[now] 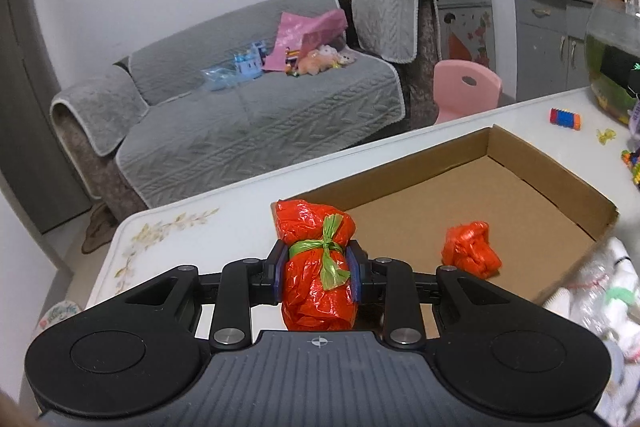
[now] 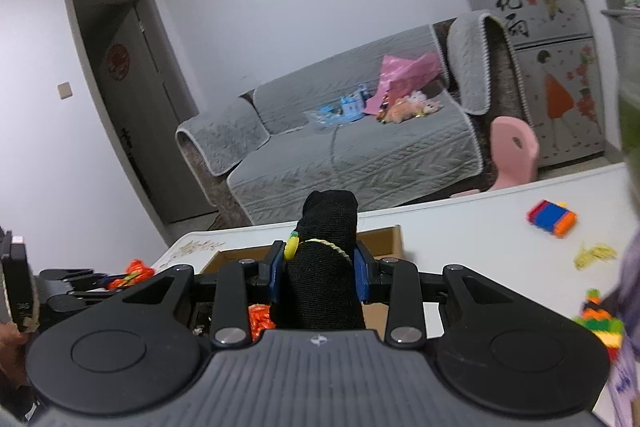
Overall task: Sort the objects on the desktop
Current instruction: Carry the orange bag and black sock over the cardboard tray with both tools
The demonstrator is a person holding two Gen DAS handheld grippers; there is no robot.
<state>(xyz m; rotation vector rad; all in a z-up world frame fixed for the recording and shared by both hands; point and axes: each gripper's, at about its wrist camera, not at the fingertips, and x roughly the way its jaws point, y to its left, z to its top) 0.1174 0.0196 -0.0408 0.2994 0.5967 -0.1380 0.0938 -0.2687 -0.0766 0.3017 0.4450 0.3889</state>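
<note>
Left wrist view: the left gripper [image 1: 319,273] is clenched on an orange plastic bundle [image 1: 318,267] tied round its middle with a green strip, the blue pads pressing just at that tie, probably because the waist is the firmest place to hold soft plastic. The bundle hangs at the near left corner of the cardboard box [image 1: 520,163], which lies open on the white tabletop [image 1: 224,223]; it looks carried toward the box for sorting. A second, smaller orange bundle [image 1: 472,251] already lies on the box floor near its front edge. Beyond the box, to its right, a striped toy block [image 1: 565,118] sits loose on the tabletop.

Right wrist view: the right gripper [image 2: 320,267] is grasping a rolled black sock [image 2: 326,259] bound by a yellow band, held upright above the near side of the box [image 2: 380,239], likely also bound for it. Left of the box, the left gripper and its orange load show partly
</note>
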